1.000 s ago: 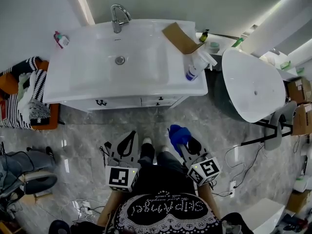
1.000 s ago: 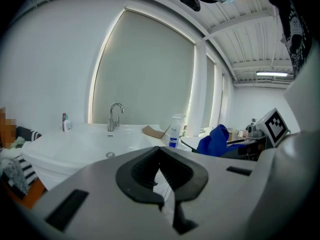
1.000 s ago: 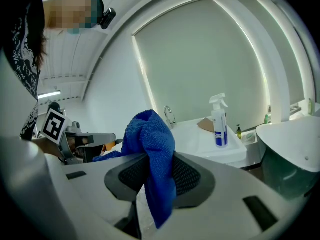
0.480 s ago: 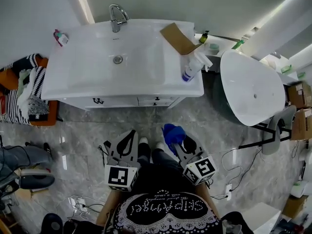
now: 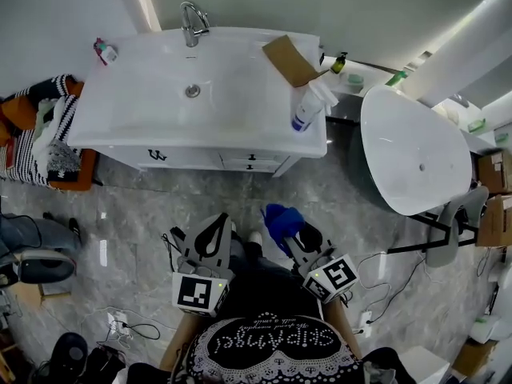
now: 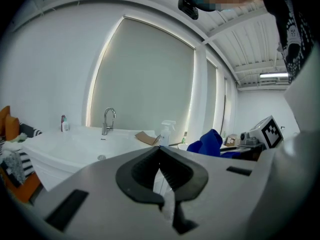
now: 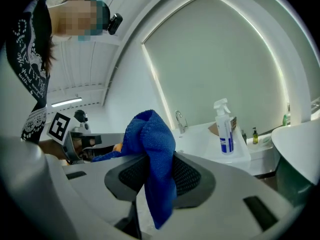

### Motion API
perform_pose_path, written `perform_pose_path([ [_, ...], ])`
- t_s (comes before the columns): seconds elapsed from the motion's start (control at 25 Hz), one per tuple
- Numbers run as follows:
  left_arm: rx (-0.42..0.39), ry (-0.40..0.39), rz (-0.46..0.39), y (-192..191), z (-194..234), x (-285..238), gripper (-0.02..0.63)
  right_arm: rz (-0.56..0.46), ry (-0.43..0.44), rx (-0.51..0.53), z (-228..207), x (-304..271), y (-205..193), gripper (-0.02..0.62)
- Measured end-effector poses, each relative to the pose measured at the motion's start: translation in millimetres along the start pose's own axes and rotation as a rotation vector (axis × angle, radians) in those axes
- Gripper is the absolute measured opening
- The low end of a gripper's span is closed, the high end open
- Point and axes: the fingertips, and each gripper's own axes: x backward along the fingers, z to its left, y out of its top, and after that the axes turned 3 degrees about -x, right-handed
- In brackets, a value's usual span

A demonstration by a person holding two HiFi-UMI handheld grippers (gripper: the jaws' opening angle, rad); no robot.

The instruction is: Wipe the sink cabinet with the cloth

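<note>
You are standing on the grey marble floor [image 5: 144, 214], facing the sink cabinet [image 5: 210, 160] and well apart from it. At far left, striped fabric [image 5: 44, 134] is lying in a heap just beside the cabinet. A small bottle [image 5: 105, 51] is sitting at the rear left corner of the white worktop [image 5: 136, 122], and a chrome tap [image 5: 192, 24] is rising behind the basin. You are holding the left tongs [image 5: 210, 238] low in front of you. They are clenched, their tips are meeting, and they are gripping nothing. Just beside them, the right tongs [image 5: 298, 237] are grasping the blue cloth [image 5: 282, 218]. The cloth is bunching up above the pads and hanging down below them, and it is nowhere near the cabinet. Toward the worktop's right end, a piece of brown cardboard [image 5: 290, 61] is lying flat and a white spray bottle [image 5: 308, 106] is standing near the front edge. Past the cabinet at right, a white bathtub [image 5: 408, 150] is filling the corner, with small bottles [image 5: 339, 61] sitting on a ledge behind it.
</note>
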Motion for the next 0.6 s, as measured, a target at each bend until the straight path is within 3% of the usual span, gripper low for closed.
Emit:
perform_pose_path([
  [0.36, -0.023, 0.023, 0.003, 1.5, -15.2, -6.2, 0.0, -0.046, -0.048, 0.072, -16.5, 21.6, 5.0, 0.118],
  [0.6, -0.059, -0.011, -0.063, 27.3, -7.1, -21.7, 0.0, -0.021, -0.142, 0.086, -28.9, 17.4, 2.2, 0.118],
])
